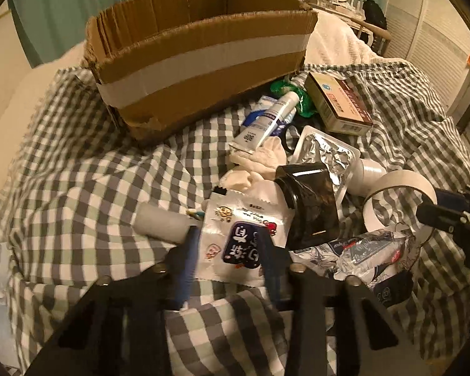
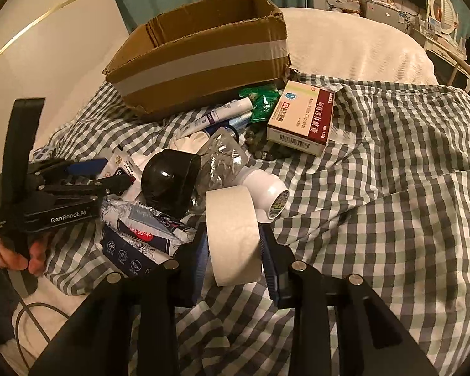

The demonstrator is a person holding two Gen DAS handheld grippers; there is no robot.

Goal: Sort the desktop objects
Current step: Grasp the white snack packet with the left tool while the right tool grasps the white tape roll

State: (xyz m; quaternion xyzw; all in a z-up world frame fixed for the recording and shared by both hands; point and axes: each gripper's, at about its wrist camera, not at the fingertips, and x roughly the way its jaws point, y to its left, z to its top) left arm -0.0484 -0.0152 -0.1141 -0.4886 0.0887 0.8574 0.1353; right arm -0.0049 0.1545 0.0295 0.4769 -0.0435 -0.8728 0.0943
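Note:
A white cartoon-printed sachet [image 1: 235, 238] lies between the blue pads of my left gripper [image 1: 230, 263], which is shut on its sides. The right wrist view shows the same left gripper [image 2: 117, 172] on the sachet [image 2: 122, 166], with a hand under it. My right gripper [image 2: 235, 260] is shut on a roll of white tape [image 2: 235, 235] that stands on edge. From the left wrist view the tape roll [image 1: 398, 185] and the right gripper [image 1: 429, 216] sit at the far right. An open cardboard box [image 1: 203, 62] stands behind the pile.
On the checked cloth [image 2: 376, 219] lie a black cup [image 2: 172, 185], foil tray [image 2: 222, 156], white bottle [image 2: 266, 194], tube [image 2: 216, 116], medicine box [image 2: 300, 122], green packet [image 2: 260, 100] and tissue packs [image 2: 147, 228]. A grey cylinder [image 1: 163, 222] rests left of the sachet.

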